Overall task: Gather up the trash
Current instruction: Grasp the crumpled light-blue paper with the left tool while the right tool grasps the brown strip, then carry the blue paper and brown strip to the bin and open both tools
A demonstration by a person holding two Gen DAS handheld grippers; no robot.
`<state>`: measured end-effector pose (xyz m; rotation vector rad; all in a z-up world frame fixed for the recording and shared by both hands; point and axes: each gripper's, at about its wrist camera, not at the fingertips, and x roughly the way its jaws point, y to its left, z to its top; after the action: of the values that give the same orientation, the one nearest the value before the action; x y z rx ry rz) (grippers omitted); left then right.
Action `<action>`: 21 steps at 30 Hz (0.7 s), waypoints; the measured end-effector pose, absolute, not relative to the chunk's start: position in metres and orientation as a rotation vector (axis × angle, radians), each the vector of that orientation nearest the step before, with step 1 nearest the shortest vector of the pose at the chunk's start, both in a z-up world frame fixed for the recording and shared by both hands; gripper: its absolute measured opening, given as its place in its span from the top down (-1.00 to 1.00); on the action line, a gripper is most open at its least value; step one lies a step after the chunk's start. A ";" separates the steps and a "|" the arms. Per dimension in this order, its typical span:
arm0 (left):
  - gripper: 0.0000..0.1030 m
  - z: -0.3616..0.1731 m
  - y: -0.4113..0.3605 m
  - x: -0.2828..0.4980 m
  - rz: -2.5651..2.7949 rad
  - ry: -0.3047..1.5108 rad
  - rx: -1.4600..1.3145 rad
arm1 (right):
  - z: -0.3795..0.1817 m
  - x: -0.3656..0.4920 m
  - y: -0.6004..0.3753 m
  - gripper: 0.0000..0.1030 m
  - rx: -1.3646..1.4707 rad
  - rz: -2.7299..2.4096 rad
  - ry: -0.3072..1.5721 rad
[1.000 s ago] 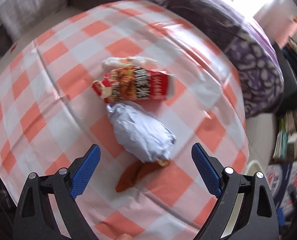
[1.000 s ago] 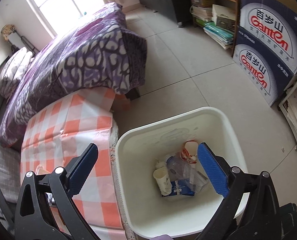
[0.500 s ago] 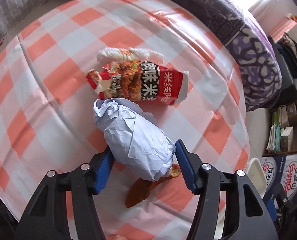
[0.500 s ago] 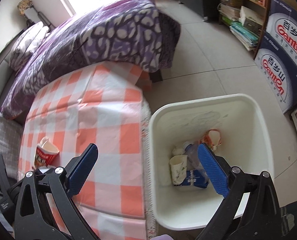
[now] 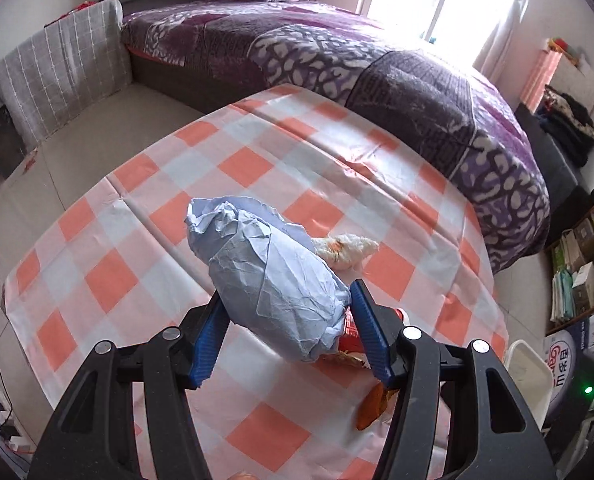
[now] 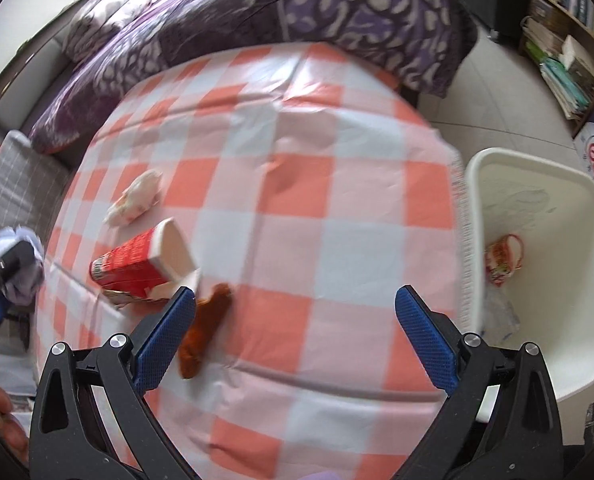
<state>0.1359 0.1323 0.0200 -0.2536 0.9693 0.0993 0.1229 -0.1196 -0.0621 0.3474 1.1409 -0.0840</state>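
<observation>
The left claw [image 5: 287,320], wide open around it a second ago, now clamps the crumpled pale-blue paper wad [image 5: 273,280] and has lifted it off the checked desk [image 5: 137,240]. The right claw [image 6: 295,334], gaping empty, has swung from the white plastic bin [image 6: 537,184] on its right to the brown wrapper [image 6: 205,328] by its left pad, the likely next pick.

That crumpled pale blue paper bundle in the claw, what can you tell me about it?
The crumpled pale blue paper bundle is a wrinkled, oblong wad with a ragged twisted far end. The left gripper clamps its near end between blue pads, holding it tilted in the air above the orange-and-white checked tablecloth. Nothing else touches it.
</observation>
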 end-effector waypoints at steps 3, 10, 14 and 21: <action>-0.14 0.020 0.142 0.141 0.104 0.974 -0.288 | -0.069 0.124 -0.087 -0.86 0.262 -0.048 1.146; -0.14 0.013 0.153 0.141 0.112 0.995 -0.311 | -0.089 0.129 -0.047 -0.09 0.101 0.023 1.205; -0.14 0.011 0.155 0.140 0.120 0.998 -0.302 | -0.090 0.128 -0.039 0.53 0.048 0.038 1.193; -0.14 0.017 0.157 0.138 0.129 0.966 -0.302 | -0.062 0.130 -0.055 0.61 0.158 0.082 1.089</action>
<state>0.1377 0.1569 0.0170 -0.3018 0.9663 0.1291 0.1299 -0.0552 -0.0622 0.1576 1.0895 0.0819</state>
